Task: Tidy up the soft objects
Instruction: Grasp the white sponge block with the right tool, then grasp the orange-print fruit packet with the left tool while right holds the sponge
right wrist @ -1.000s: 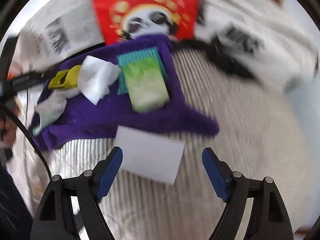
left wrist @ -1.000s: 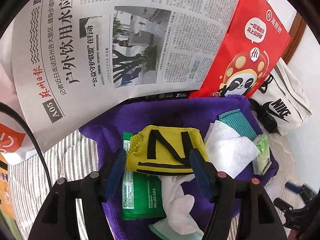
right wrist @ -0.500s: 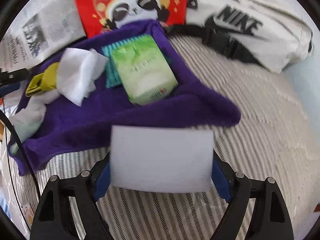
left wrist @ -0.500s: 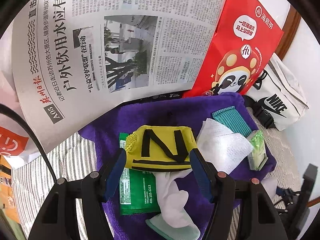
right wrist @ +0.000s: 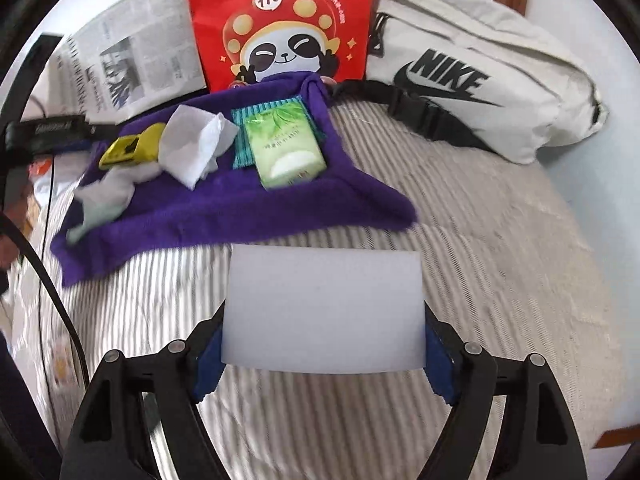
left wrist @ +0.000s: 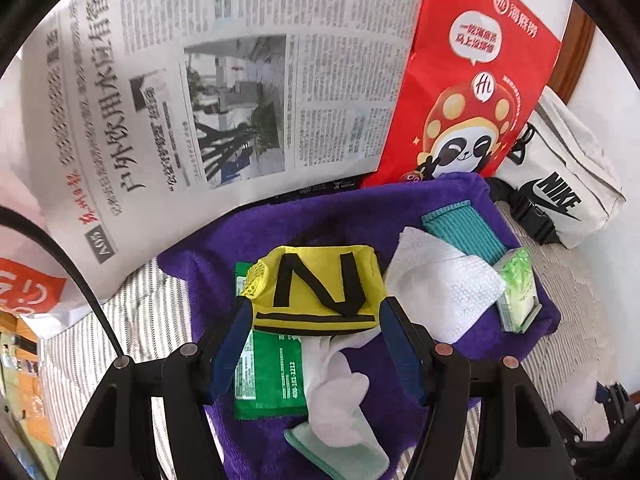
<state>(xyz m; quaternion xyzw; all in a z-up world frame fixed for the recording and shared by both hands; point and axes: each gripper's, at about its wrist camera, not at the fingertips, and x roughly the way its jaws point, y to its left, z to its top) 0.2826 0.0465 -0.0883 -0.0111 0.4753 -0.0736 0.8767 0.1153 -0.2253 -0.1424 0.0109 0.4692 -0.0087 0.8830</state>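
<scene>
My left gripper is shut on a yellow cloth with a black N, held over the purple towel. On the towel lie a green wipes pack, a white sock, a white tissue, a teal cloth and a green tissue pack. My right gripper is shut on a white sponge block, over the striped bed just in front of the purple towel.
A newspaper and a red panda bag stand behind the towel. A white Nike bag lies at the back right on the striped bedding. A black cable runs at the left.
My right gripper has closed on the white sponge block and lifted it toward the camera. My left gripper has raised the yellow cloth slightly and moved closer to the newspaper.
</scene>
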